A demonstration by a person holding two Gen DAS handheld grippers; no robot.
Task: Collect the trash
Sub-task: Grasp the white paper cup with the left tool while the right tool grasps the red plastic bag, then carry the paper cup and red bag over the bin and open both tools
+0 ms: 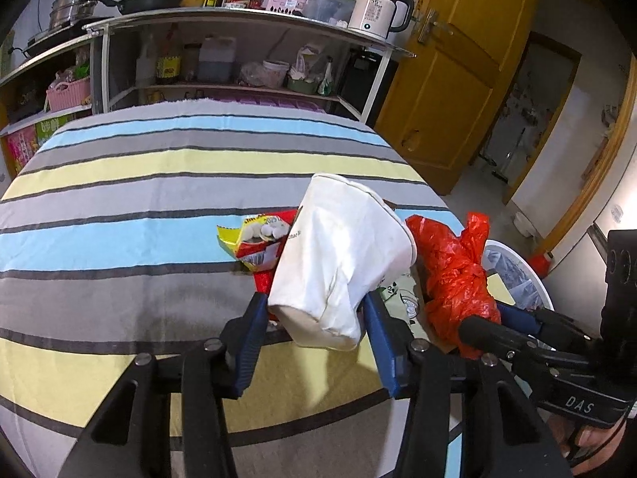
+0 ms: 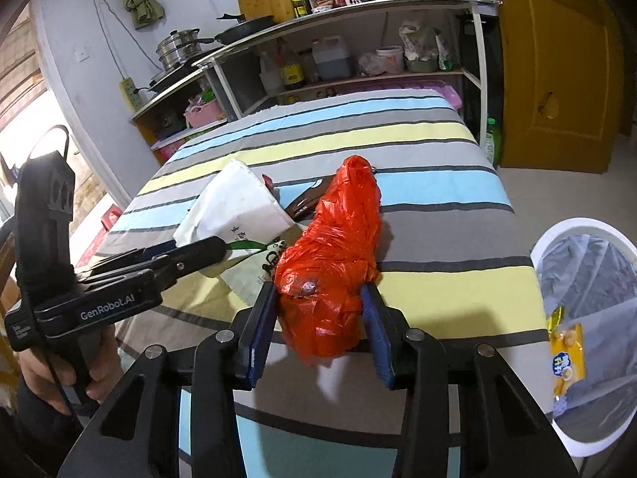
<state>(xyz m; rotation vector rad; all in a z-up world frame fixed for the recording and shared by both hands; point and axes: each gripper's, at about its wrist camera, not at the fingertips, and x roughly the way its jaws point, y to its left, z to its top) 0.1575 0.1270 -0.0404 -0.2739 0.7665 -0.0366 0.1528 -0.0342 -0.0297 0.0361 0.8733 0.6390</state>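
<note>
My left gripper is shut on a crumpled white paper cup and holds it tilted above the striped table; the cup also shows in the right wrist view. My right gripper is shut on a bunched red plastic bag, which also shows in the left wrist view. A red and yellow snack wrapper lies on the cloth behind the cup. A flat printed paper bag and a dark wrapper lie under the held items.
A white trash bin with a clear liner stands at the table's right edge, with a yellow snack packet inside. The striped tablecloth covers the table. Kitchen shelves with pots and a kettle stand behind; a wooden door is right.
</note>
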